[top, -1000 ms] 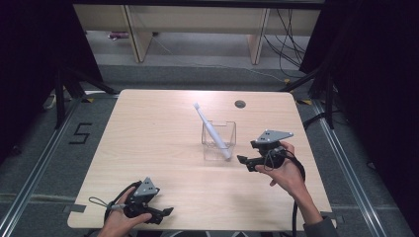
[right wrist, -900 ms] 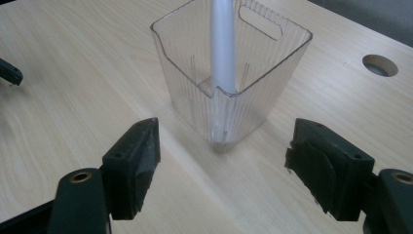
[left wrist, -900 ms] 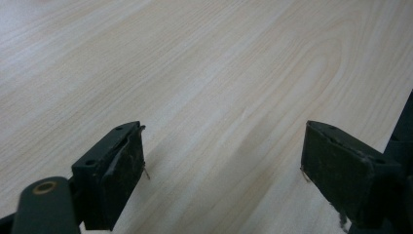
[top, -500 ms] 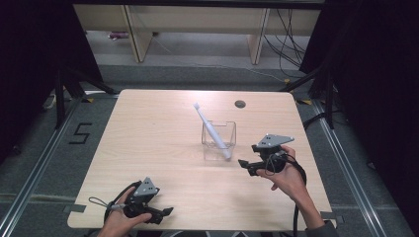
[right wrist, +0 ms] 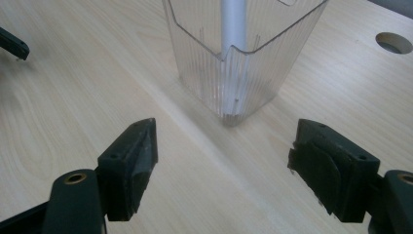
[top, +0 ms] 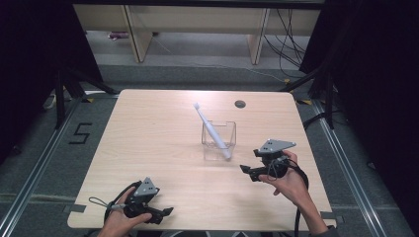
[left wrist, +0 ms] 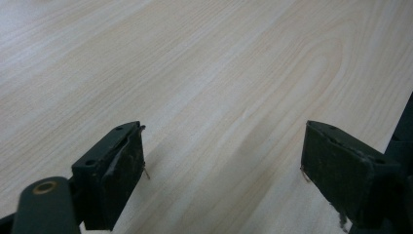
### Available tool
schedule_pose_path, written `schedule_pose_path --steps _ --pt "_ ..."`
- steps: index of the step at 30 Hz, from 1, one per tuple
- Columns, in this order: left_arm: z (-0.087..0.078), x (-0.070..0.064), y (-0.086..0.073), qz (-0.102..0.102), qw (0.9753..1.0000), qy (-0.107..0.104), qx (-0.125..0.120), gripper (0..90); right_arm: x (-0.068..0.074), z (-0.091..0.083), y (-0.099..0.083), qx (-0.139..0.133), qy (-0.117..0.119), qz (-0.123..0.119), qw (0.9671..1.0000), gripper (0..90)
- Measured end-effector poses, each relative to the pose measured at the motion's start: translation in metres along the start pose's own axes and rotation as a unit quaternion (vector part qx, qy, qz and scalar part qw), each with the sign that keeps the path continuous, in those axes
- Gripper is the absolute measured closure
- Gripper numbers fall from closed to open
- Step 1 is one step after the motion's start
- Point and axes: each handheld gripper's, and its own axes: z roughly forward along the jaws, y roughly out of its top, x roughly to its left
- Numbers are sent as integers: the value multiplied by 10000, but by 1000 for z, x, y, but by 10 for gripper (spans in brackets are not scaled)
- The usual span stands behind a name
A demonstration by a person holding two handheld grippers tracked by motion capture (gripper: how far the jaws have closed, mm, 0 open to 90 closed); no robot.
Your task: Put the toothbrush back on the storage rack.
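A clear square plastic container (top: 218, 139) stands right of the table's middle, with a white toothbrush (top: 209, 127) leaning in it, head up and to the far left. In the right gripper view the ribbed container (right wrist: 253, 73) with the toothbrush handle (right wrist: 234, 24) stands just beyond the jaws. My right gripper (top: 248, 173) (right wrist: 224, 141) is open and empty, a short way right of and nearer than the container. By the near left edge, my left gripper (top: 164, 215) (left wrist: 224, 146) rests open over bare wood.
The light wooden table (top: 158, 148) has a round cable hole (top: 240, 103) at the far right, also seen as the hole (right wrist: 393, 43) behind the container. Dark floor and shelving legs lie beyond the far edge.
My right gripper has drawn back slightly toward the near edge, away from the container. The left gripper, container and toothbrush have stayed put.
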Motion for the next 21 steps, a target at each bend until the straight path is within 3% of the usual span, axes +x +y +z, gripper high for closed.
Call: schedule_pose_path --steps 2,3,5,6,10,13,14,15,17,21 --pt "1 -1 0 -96 9999 -4 -85 152 -2 0 -1 -25 -40 -163 9999 250" --pt "1 -1 0 -96 9999 -5 -84 152 -1 0 -2 30 8 -57 10000 248" --pt "1 -1 0 -93 9999 -3 -84 152 -2 1 -4 -22 18 -106 9999 248" --pt "0 0 0 11 10000 63 -36 152 0 0 -5 38 15 1 10000 248" --pt "1 0 0 12 10000 52 -31 152 2 0 -7 54 26 26 10000 246" --pt "1 -1 0 -80 9999 -5 -71 152 1 0 -8 70 32 16 10000 245" --pt "1 0 0 -1 10000 61 -43 152 0 0 -10 -12 -27 -127 9999 243" --pt "1 0 0 -1 10000 61 -43 152 4 -2 -10 129 34 104 9999 242" --pt "0 1 0 9 10000 60 -32 152 1 0 -12 36 40 -66 10000 239" --pt "0 0 0 -18 10000 9 -20 152 2 0 -16 73 -1 12 10000 239"
